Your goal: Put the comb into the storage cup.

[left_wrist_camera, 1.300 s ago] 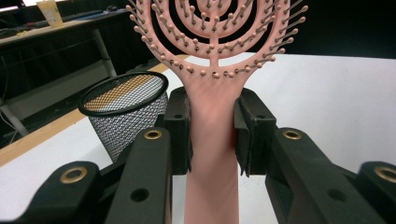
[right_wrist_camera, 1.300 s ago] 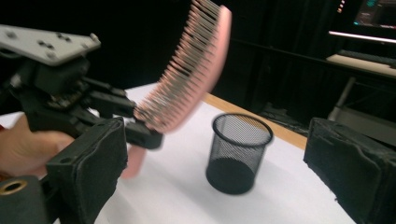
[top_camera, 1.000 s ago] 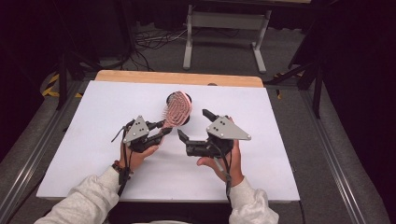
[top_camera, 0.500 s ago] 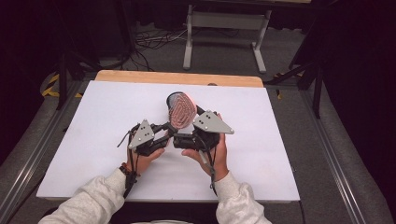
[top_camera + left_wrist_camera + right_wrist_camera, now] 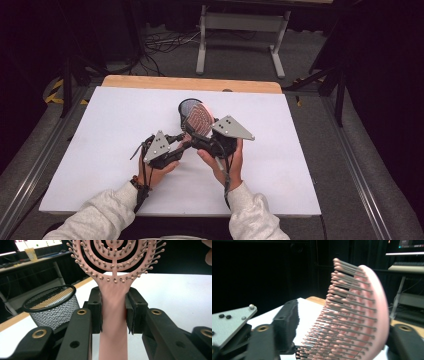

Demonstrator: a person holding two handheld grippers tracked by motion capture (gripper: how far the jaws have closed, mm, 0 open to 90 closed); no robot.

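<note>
Since the earlier frame, the right tool (image 5: pixel 200 141) has been brought leftward against the left tool (image 5: pixel 180 141) above the white tabletop (image 5: pixel 100 130). A pink hairbrush (image 5: pixel 113 277) is clamped by its handle between the left tool's jaws, its bristled head raised just beyond them. The brush head (image 5: pixel 357 315) is seen between the right tool's spread jaws, untouched by the left one. A black mesh cup (image 5: pixel 51 306) stands just beyond both tools

Both forearms in pale grey sleeves reach forward, hands close together. The left hand-held gripper (image 5: pixel 176 142) has its black jaws clamped on a pink plastic hairbrush (image 5: pixel 113 290) handle. The right hand-held gripper (image 5: pixel 202 141) brackets the brush head, jaws apart.
</note>
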